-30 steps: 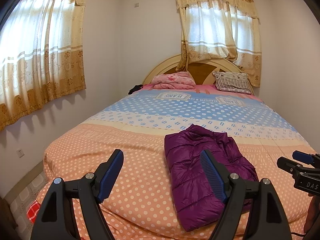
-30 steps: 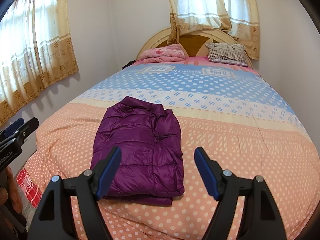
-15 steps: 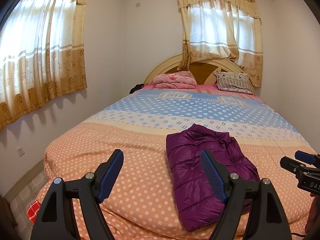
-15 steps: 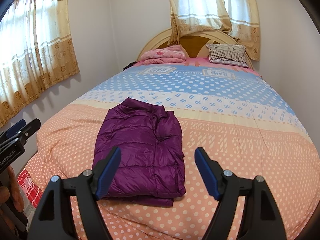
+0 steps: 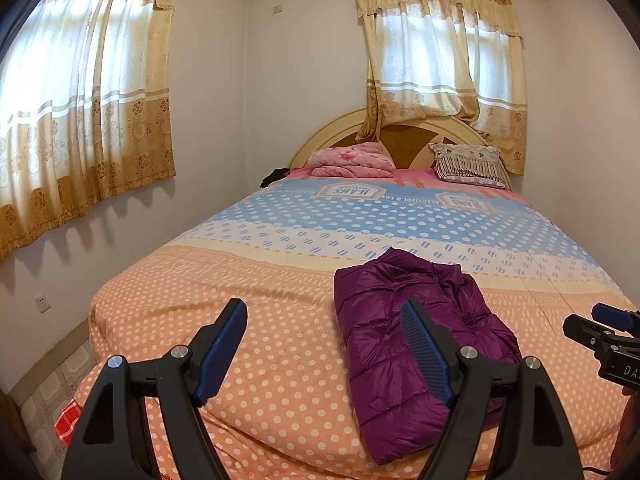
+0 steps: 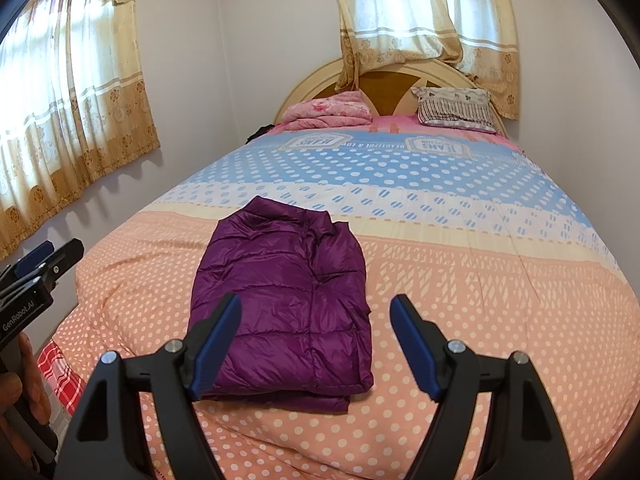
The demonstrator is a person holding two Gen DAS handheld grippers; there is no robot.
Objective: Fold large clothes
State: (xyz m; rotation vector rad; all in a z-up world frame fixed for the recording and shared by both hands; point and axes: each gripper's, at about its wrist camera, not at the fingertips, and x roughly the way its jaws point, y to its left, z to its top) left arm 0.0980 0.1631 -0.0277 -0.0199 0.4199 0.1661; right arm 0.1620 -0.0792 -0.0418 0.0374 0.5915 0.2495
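Both tongs hang released above the foot of the bed (image 6: 500, 280), gripping nothing. Blue-padded jaws of the left gripper (image 5: 322, 350) stand wide apart, with bare dotted bedspread showing between them; its right-hand finger crosses in front of the jacket in that view without touching it. Jaws of the right gripper (image 6: 316, 344) are equally spread, and its left-hand finger overlaps the jacket's near corner in the picture, again clear of the cloth. A hand (image 6: 20, 396) holding the left tool shows at the edge of the right wrist view.

Just beyond the tongs, the purple puffer jacket (image 6: 284, 300) lies folded into a compact rectangle on the orange dotted band at the foot of the bed, its collar end pointing toward the headboard. A red checked cloth (image 6: 60, 372) peeks out low beside the bed's near corner.

Farther up the bed come the cream and blue dotted bands. At the head lie a pink folded blanket (image 5: 352, 160), a striped pillow (image 5: 468, 166), and a small dark item at the bed's edge near the blanket. Behind the bed rises the arched headboard (image 5: 412, 140), with gold curtains (image 5: 436, 64) above it.
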